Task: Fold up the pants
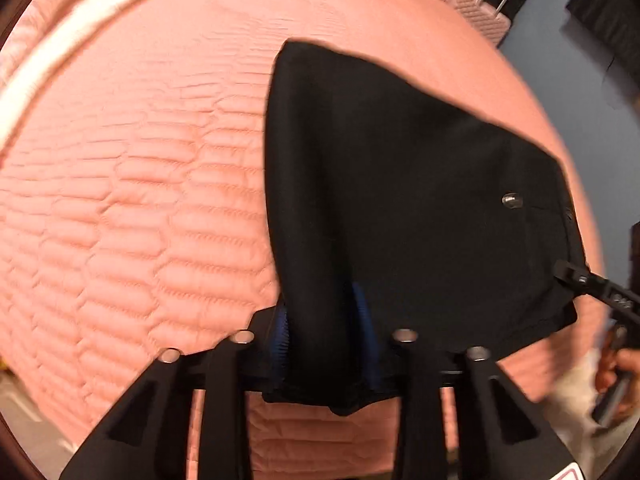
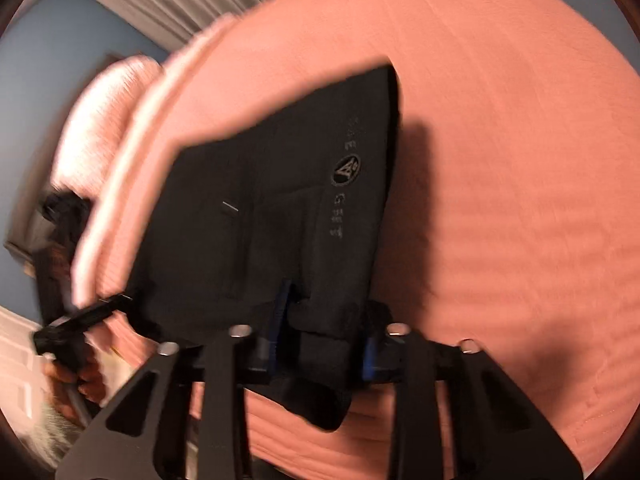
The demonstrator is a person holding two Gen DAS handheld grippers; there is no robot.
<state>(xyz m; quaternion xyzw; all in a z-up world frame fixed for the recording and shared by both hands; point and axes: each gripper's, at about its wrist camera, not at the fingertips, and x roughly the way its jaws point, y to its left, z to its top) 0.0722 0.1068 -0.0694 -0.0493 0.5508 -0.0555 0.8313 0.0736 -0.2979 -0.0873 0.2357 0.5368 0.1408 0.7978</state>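
Both tongs were closed on black pants. Fabric was pinched between the blue pads of the left gripper at one corner. Across the folded garment, the opposite corner was clamped by the right gripper. The pants were spread over a pink quilted bedspread.

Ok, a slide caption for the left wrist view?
Left gripper clamps a bunched edge of black pants lying on a pink quilted bedspread.
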